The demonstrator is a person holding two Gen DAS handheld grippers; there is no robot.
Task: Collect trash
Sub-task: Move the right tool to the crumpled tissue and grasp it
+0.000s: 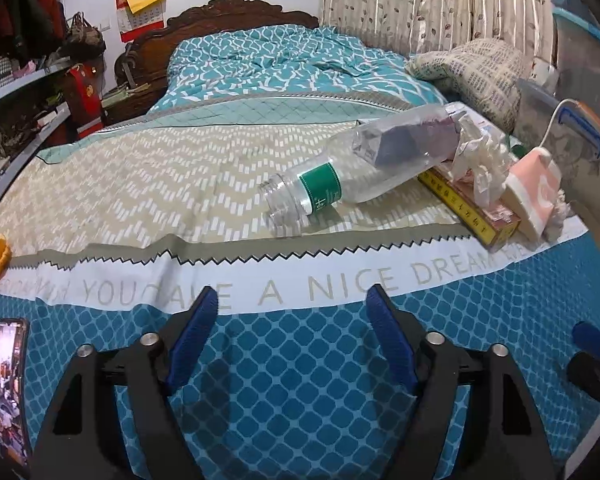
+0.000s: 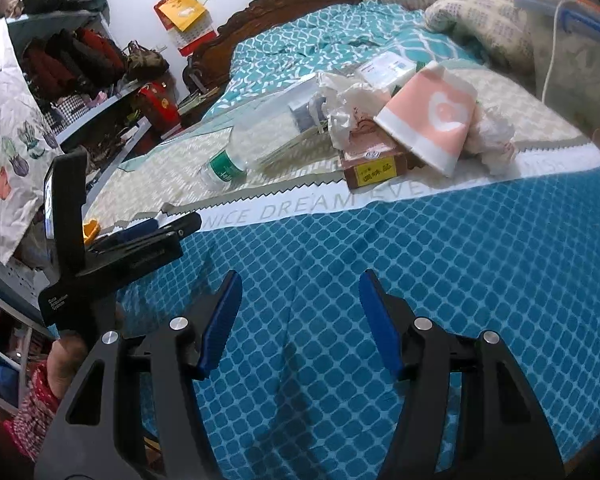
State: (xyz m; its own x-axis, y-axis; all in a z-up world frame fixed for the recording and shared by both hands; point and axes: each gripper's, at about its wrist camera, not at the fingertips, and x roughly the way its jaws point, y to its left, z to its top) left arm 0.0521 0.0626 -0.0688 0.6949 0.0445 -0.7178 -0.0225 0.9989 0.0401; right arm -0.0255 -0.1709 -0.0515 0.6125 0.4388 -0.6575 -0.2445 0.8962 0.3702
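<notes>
1. The left gripper point(image 1: 291, 300) hangs wide open and empty over the blue diamond-patterned bedspread point(image 1: 300, 380).
2. The right gripper point(image 2: 300, 284) is likewise open, holding nothing.
3. A clear capless plastic bottle with a green label point(image 1: 356, 164) lies beyond, against crumpled white tissue point(image 1: 480, 160), a brown carton point(image 1: 472, 212) and a flattened pink paper cup point(image 1: 532, 188).

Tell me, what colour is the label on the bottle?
Green with white print, a band near the neck of the clear bottle. The left wrist view shows it best.
</notes>
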